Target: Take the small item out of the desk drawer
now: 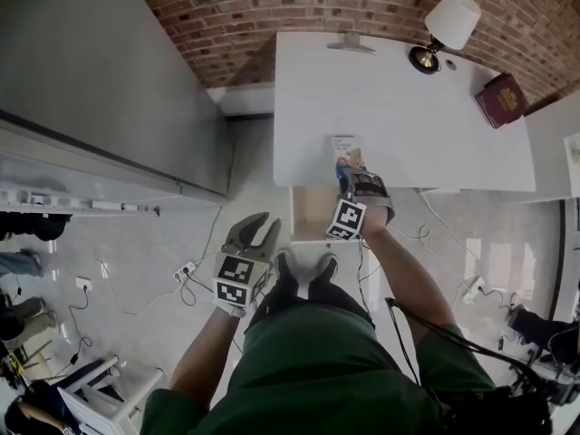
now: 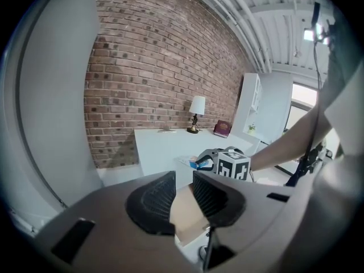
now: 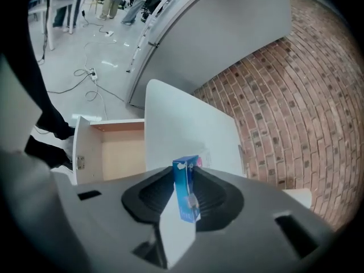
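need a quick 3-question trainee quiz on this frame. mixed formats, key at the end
1. Multiple choice: what is between the jaws of the right gripper?
A) a pen
B) a small blue box
C) nothing

2. True or false: the drawer is pushed fully shut.

3. Fill in: the lamp stands on the white ____.

Key
1. B. The jaws are closed on the box.
2. False. It is pulled out and its inside shows.
3. desk
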Demonstrator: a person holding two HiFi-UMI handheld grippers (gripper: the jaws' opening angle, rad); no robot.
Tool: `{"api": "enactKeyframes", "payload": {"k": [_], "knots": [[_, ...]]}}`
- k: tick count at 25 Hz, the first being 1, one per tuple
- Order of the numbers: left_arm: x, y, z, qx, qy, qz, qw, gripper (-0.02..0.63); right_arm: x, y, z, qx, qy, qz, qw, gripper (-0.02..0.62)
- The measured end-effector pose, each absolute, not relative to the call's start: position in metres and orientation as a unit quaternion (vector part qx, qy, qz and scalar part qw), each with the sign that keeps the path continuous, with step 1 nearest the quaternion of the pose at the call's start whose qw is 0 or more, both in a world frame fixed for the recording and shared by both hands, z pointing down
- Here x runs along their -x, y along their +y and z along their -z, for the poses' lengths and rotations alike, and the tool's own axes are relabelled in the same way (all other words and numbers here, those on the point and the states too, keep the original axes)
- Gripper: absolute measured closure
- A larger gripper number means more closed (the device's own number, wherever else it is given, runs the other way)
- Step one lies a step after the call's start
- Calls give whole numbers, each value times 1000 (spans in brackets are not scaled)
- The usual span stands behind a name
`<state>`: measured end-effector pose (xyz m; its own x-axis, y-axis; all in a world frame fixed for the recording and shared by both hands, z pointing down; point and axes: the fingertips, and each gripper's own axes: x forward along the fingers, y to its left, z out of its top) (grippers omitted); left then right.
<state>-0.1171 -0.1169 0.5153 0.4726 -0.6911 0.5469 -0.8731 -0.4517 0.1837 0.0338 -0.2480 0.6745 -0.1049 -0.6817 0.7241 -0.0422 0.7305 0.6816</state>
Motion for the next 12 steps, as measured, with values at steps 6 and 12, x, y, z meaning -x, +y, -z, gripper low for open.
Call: {"api": "enactKeyframes", "payload": {"k": [6,12], "knots": [[117,-122,-520,-827,-471,-195,238,517,-35,-244,-695,-235,-715,210,623,396],[114,-122,-522,-827,-469,-188,246,517,-34,-232,-702,-233,-742,155,609,278]]}}
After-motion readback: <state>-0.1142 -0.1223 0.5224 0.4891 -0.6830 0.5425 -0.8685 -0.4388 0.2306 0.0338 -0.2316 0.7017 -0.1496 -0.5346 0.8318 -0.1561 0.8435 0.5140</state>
